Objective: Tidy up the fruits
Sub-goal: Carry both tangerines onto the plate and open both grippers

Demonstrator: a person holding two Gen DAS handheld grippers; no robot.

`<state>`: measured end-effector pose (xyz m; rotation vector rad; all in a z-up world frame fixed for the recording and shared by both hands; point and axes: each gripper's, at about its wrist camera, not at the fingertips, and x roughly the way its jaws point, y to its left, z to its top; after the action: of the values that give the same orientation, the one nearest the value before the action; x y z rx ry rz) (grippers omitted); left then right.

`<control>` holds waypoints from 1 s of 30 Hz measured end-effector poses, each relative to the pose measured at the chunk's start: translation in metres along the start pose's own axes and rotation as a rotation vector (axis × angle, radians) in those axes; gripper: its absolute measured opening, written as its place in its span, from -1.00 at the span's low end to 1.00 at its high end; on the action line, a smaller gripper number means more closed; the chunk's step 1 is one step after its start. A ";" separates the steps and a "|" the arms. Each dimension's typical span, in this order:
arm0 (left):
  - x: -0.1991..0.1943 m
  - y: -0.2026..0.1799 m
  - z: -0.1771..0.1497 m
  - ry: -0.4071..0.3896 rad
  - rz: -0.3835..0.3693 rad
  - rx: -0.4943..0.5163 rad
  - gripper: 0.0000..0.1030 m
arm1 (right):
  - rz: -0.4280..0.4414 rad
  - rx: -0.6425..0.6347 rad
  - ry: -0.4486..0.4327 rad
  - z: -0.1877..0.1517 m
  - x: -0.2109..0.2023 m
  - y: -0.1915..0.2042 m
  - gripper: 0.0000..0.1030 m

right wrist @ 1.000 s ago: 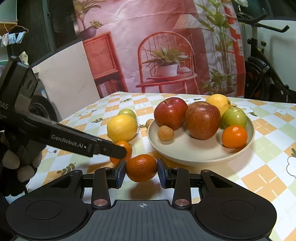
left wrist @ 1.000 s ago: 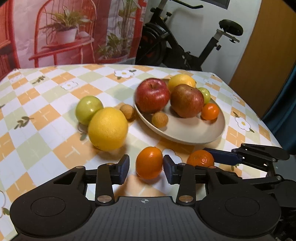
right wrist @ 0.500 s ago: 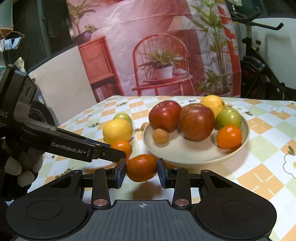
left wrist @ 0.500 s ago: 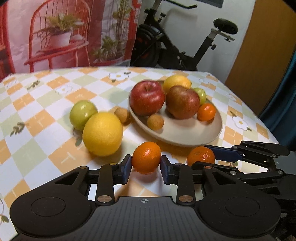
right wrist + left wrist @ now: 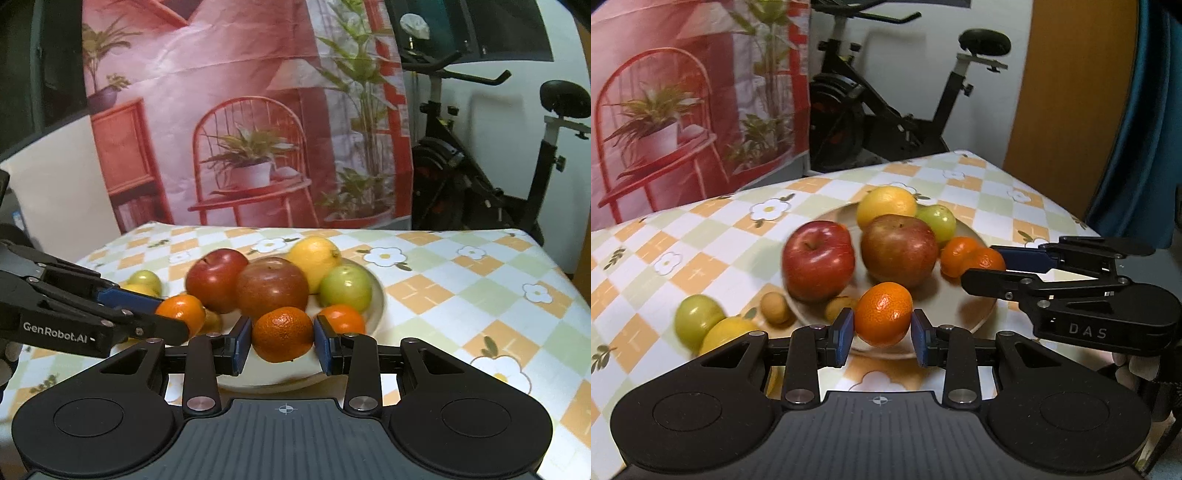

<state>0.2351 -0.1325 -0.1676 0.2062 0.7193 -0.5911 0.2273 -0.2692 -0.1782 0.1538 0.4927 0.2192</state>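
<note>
— What's hard to see?
— The plate [image 5: 375, 295], largely hidden by fruit: two apples [image 5: 271, 284], a lemon [image 5: 314, 258], a green fruit [image 5: 345, 288].
— The grippers?
— The left gripper [image 5: 882, 332] pinches a mandarin [image 5: 883, 318], the right gripper [image 5: 282, 341] another mandarin [image 5: 282, 334], both over the plate's near rim. "GenRobot.AI" and "DAS" are legible.

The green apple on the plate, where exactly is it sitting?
At the plate's back right, the green apple touches the yellow citrus and the darker red apple.

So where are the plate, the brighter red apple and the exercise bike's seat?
plate [image 5: 376, 295], right wrist view, its right rim.
brighter red apple [image 5: 818, 266], left wrist view, its front.
exercise bike's seat [image 5: 985, 42], left wrist view, its top.
</note>
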 end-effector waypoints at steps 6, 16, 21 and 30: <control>0.013 0.000 0.001 0.026 0.001 0.019 -0.31 | -0.037 -0.011 0.032 -0.005 0.011 0.000 -0.35; 0.017 0.001 -0.002 0.065 0.015 0.018 -0.31 | -0.057 0.003 0.031 -0.008 0.014 -0.005 -0.34; 0.016 0.003 -0.002 0.066 0.026 0.012 -0.31 | -0.059 -0.025 0.018 -0.012 0.011 -0.002 -0.34; 0.012 0.002 -0.003 0.055 0.043 0.001 -0.30 | -0.059 -0.058 0.019 -0.012 0.010 0.004 -0.34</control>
<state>0.2417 -0.1353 -0.1784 0.2391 0.7663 -0.5461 0.2295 -0.2615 -0.1928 0.0807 0.5086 0.1767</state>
